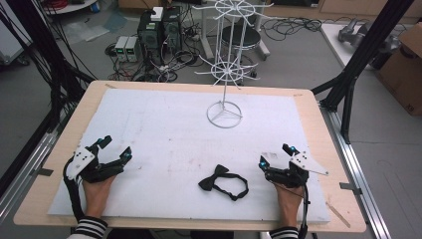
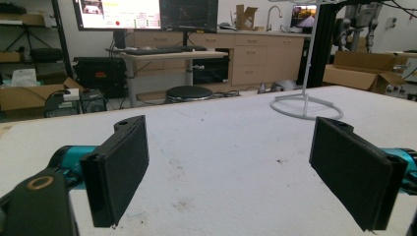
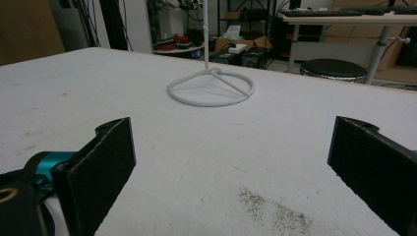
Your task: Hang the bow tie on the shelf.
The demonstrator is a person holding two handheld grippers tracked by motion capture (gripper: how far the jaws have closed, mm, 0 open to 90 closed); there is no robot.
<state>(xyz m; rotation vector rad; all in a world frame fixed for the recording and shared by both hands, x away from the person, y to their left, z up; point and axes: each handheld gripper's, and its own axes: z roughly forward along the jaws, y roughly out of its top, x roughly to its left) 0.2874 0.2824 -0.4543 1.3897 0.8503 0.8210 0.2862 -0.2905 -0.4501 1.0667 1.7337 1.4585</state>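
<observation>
From the high view, the black bow tie (image 1: 223,182) is lying on the white mat (image 1: 164,134) between the left gripper (image 1: 115,148) at nine o'clock and the right gripper (image 1: 275,155) at three — untouched. In the left gripper view the jaws are standing wide apart over bare mat, the white wire stand (image 2: 306,103) sitting at one o'clock. In the right gripper view the jaws are likewise gaping with nothing between them — the stand's ring base (image 3: 211,88) sitting at twelve o'clock.

A black bow tie (image 1: 223,182) lies on the white mat (image 1: 164,144); the wire stand (image 1: 225,69) is white, the table (image 1: 54,164) pale wood, the sleeve cuffs (image 1: 90,227) black-and-white striped.
</observation>
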